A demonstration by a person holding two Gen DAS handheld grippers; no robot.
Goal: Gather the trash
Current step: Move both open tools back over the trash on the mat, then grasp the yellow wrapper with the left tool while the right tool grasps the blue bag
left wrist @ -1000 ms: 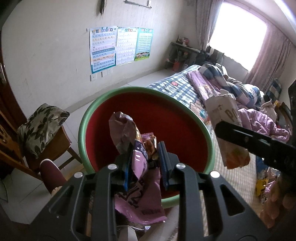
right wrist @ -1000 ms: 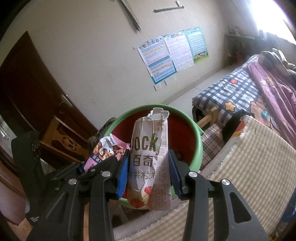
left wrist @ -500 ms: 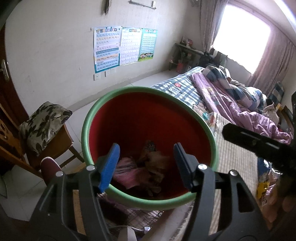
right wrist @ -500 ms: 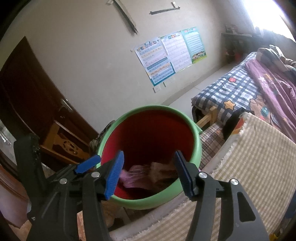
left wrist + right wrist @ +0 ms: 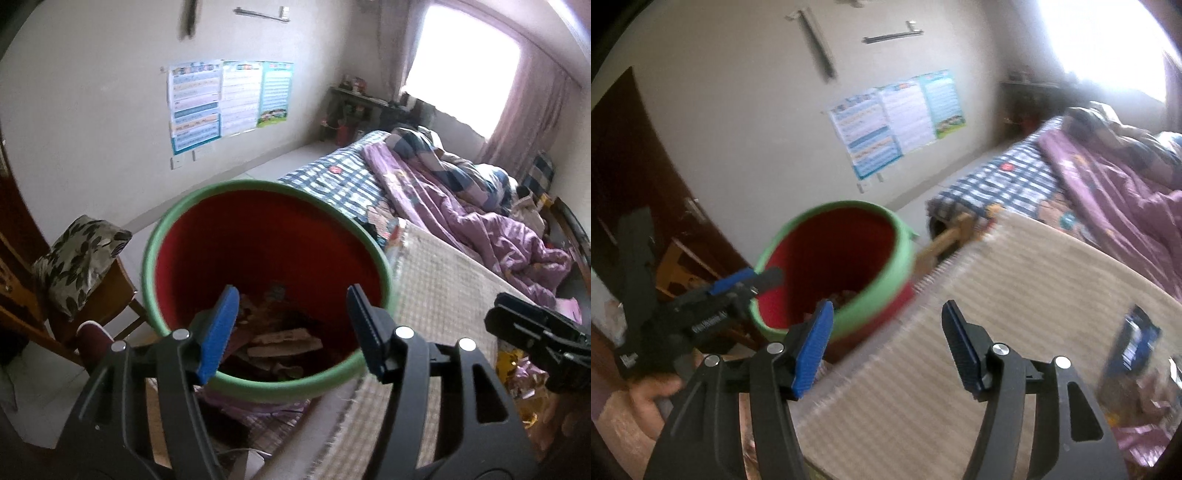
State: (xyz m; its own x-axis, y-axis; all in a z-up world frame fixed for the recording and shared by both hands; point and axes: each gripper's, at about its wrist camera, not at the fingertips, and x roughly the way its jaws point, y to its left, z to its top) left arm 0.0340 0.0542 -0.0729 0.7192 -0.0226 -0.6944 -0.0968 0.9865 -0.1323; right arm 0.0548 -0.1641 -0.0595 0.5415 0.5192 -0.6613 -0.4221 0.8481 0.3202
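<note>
A red bucket with a green rim [image 5: 177, 221] stands beside the bed; it also shows in the right wrist view [image 5: 886, 295]. Several snack wrappers [image 5: 284, 338] lie in its bottom. My left gripper [image 5: 291, 325] is open and empty over the bucket's near rim. My right gripper [image 5: 886, 343] is open and empty, to the right of the bucket over the striped mat [image 5: 1015, 288]. More wrappers [image 5: 1130, 347] lie on the mat at the far right, also seen in the left wrist view [image 5: 517, 369].
A bed with a checked sheet [image 5: 343, 184] and purple quilt [image 5: 480, 229] runs to the back right. A wooden chair with a leaf-print cushion [image 5: 77, 258] stands left of the bucket. A dark door [image 5: 635, 177] is at the left.
Both grippers opened and dropped their wrappers into the bucket. The right gripper has since swung right, away from the bucket and over the mat. The left has drawn back slightly.
</note>
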